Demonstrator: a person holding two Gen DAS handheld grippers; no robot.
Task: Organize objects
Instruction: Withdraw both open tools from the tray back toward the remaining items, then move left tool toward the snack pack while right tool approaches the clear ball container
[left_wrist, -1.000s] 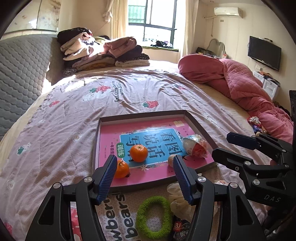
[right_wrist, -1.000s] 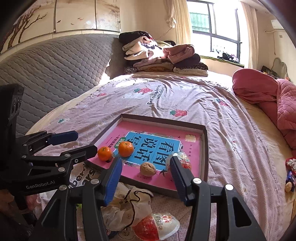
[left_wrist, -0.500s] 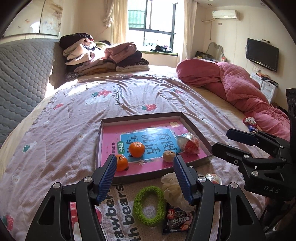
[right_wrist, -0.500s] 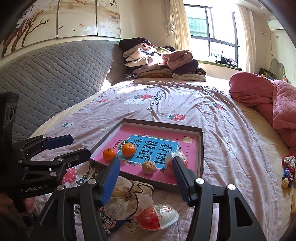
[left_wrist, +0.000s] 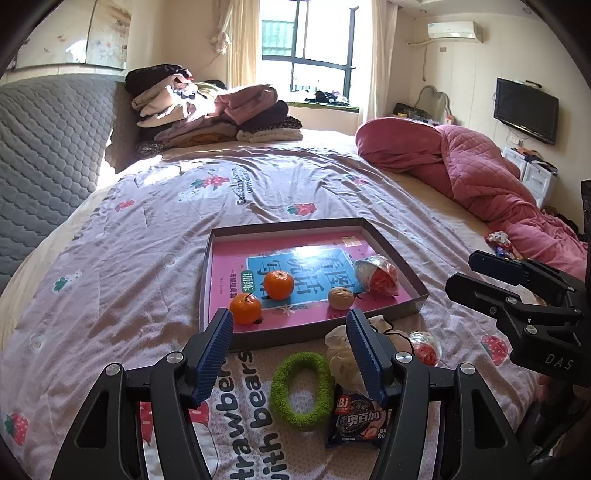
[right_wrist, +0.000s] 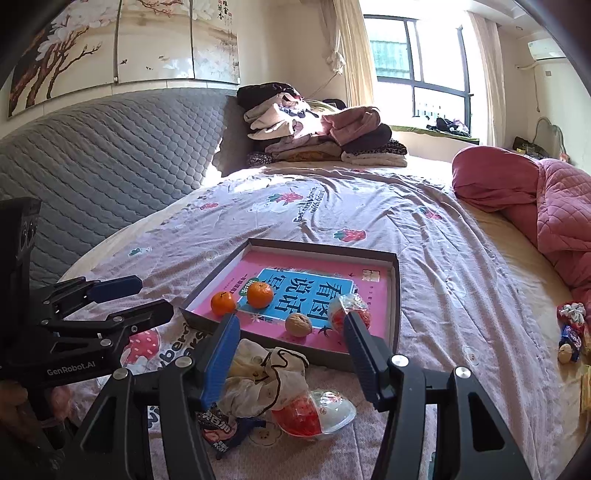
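Observation:
A shallow box tray with a pink book cover inside lies on the bed. In it sit two mandarins, a walnut and a wrapped jelly cup. In front of the tray lie a green scrunchie, a cream cloth pouch, a dark snack packet and a second jelly cup. My left gripper is open and empty above the scrunchie. My right gripper is open and empty above the pouch.
Folded clothes are piled at the bed's head by the grey headboard. A pink quilt lies bunched on the right. Small wrapped sweets lie on the right side of the bed.
Both grippers have pulled back and risen from the tray. The scrunchie, packet, pouch and second jelly cup show more fully. Nothing was picked up.

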